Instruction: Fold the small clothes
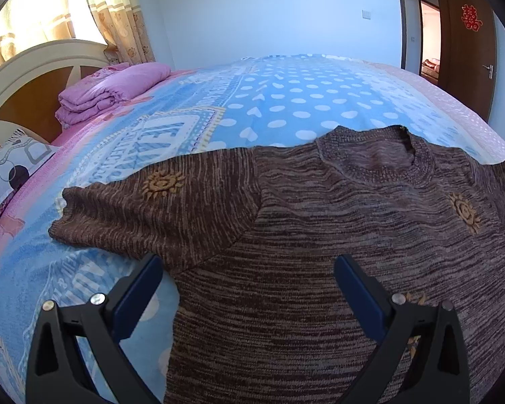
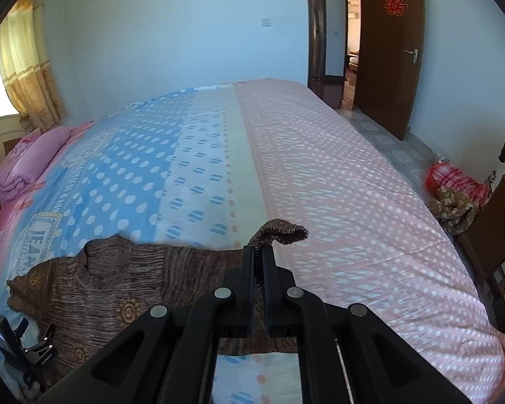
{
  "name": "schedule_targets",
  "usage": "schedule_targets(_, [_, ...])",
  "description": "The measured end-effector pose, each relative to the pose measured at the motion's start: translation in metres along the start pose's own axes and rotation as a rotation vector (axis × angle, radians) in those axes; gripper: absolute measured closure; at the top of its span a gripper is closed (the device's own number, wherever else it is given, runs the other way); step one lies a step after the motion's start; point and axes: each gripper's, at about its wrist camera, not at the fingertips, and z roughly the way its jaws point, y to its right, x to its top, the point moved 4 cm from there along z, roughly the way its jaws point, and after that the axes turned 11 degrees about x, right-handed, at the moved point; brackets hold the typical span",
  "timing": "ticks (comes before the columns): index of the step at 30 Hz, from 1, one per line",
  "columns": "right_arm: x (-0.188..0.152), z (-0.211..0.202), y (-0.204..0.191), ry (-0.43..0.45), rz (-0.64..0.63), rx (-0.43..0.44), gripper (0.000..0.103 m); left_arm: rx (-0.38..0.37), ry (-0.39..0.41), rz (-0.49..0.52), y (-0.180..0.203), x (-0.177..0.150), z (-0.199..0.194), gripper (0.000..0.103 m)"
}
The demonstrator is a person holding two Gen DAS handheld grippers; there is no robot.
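daylight from curtained window (image 1: 33, 10) | bright, sharp | fisheye bending, dark corner vignette

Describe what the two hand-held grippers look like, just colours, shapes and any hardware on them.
The left hand-held gripper has matte black plastic linkage arms with triangular cutouts and round silver pivot pins; its flat fingers are dark blue. The right hand-held gripper has the same black frame and silver pins, with narrow fingers that look black. No cables, labels or sleeves are visible.

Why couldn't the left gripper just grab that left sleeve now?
It probably could: the left gripper is open above the sweater, and the sleeve lies flat just ahead, with nothing between.
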Motion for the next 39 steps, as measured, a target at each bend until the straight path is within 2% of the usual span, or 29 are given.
schedule_targets(6, [-0.001, 0.01, -0.071, -0.03, -0.073, 0.093, 0.1, -0.015, -0.006, -0.021, -0.007, -0.002, 0.002, 0.0])
schedule_targets(10, [-0.012, 0.037, -0.12, -0.068, -0.111, 0.164, 0.1, -0.016, -0.01, -0.031, -0.012, -0.002, 0.003, 0.0])
schedule_targets(17, [-0.062, 0.126, -0.195, -0.155, -0.09, 0.327, 0.099, -0.003, -0.024, -0.019, -0.015, -0.008, 0.006, 0.0])
schedule_targets(20, [-0.096, 0.162, -0.209, -0.221, -0.052, 0.398, 0.094, 0.008, -0.029, 0.0, -0.016, -0.012, 0.006, 0.0])
schedule_targets(22, [-0.116, 0.168, -0.203, -0.268, -0.012, 0.439, 0.085, 0.027, -0.023, 0.021, -0.018, -0.012, 0.004, 0.0])
schedule_targets(24, [-0.128, 0.158, -0.186, -0.265, -0.023, 0.439, 0.07, 0.039, -0.017, 0.049, -0.022, -0.011, 0.002, 0.0])
schedule_targets(29, [-0.139, 0.107, -0.11, -0.183, -0.049, 0.334, 0.061, 0.019, -0.009, 0.065, -0.025, 0.008, -0.008, 0.0])
schedule_targets(32, [-0.144, 0.078, -0.057, -0.099, -0.005, 0.23, 0.046, -0.048, -0.006, 0.084, -0.007, 0.025, -0.019, 0.0])
schedule_targets(36, [-0.159, 0.062, -0.014, -0.052, 0.032, 0.156, 0.044, -0.158, -0.015, 0.101, 0.037, 0.041, -0.032, 0.0])
schedule_targets(39, [-0.172, 0.062, 0.0, -0.037, 0.028, 0.157, 0.044, -0.228, -0.065, 0.123, 0.075, 0.042, -0.031, 0.01])
